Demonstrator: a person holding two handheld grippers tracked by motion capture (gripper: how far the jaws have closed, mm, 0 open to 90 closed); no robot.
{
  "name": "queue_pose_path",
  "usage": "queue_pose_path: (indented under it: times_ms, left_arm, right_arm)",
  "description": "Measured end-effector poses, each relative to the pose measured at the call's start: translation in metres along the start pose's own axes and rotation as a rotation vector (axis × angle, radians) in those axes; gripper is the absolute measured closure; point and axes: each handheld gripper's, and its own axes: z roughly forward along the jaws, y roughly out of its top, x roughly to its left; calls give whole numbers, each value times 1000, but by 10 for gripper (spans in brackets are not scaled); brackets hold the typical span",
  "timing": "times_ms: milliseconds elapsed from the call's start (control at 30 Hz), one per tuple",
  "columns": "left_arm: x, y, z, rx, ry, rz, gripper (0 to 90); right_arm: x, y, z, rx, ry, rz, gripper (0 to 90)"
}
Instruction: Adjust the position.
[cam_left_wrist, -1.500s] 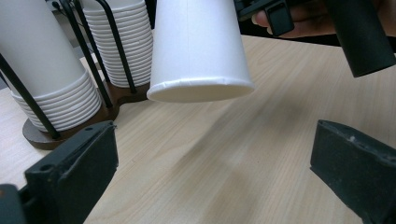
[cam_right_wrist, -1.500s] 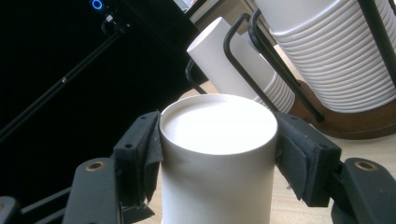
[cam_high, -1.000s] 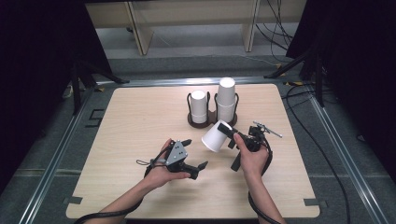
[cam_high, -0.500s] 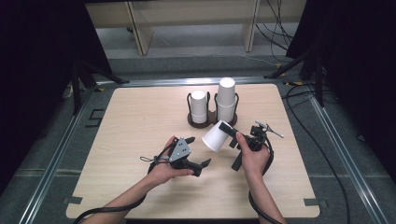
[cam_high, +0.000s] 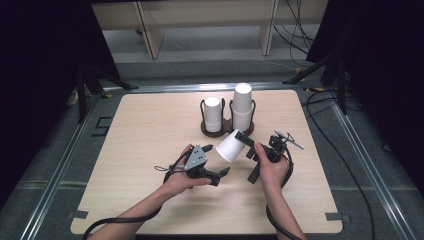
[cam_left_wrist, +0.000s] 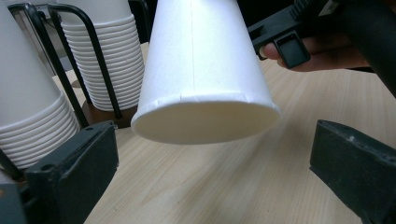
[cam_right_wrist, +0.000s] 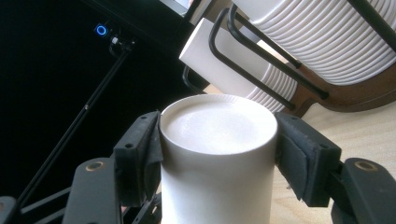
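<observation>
Your right gripper (cam_high: 243, 139) clamps the white paper cup (cam_high: 231, 146) near its base, tilted above the table (cam_high: 140, 135). Your left gripper (cam_high: 224, 173) sits just beside the cup's rim, jaws apart, before the cup holder (cam_high: 227, 131).

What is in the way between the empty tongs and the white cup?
Nothing visible. The left tongs are open, and the white cup hangs just ahead of them above bare table, its wide mouth facing them. The right tongs grip it near its closed end. The cup stacks in the holder stand behind, off to the side.
</observation>
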Motion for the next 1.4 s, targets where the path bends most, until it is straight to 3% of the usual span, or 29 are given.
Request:
queue_pose_path:
  times_ms: [167,200,233,300,467,500,567,600,867,1000,1033,1167,1233,1400]
  left_arm:
    - [-1,1,6,-9,-3,-8,12]
    - [-1,1,7,-14,-4,-7,13]
    - [-1,1,8,-19,-4,-9,14]
    - [-2,1,8,-12,0,-10,15]
    - [-1,-1,11,-27,10,-20,18]
    - [-1,-1,11,-27,11,-22,19]
    - [-1,0,11,-31,15,-23,19]
    - [-1,0,11,-31,15,-23,19]
    - [-1,1,15,-53,17,-34,30]
    - [-2,1,18,-39,17,-40,37]
    - [-2,1,19,-34,20,-40,41]
    - [-4,2,22,-55,20,-47,57]
    - [-4,2,21,-42,24,-46,59]
    - [-4,2,22,-48,29,-48,91]
  right_arm:
    - [-2,1,-1,-3,-6,-22,352]
    - [-2,1,-1,-3,-6,-20,353]
    - [0,1,-1,4,2,19,352]
    - [-2,2,-2,5,3,-1,353]
    - [-2,1,-2,0,2,4,353]
    - [-1,1,-3,14,1,38,353]
    - [-1,0,-2,9,11,48,353]
    - [-3,0,-1,0,1,12,353]
    - [-2,-1,0,7,1,18,353]
    - [-2,-1,0,7,1,22,353]
    - [0,-2,0,16,6,51,353]
    - [-1,-2,0,14,9,51,353]
    - [-2,-1,-1,8,3,22,353]
    - [-3,-1,-1,8,6,26,353]
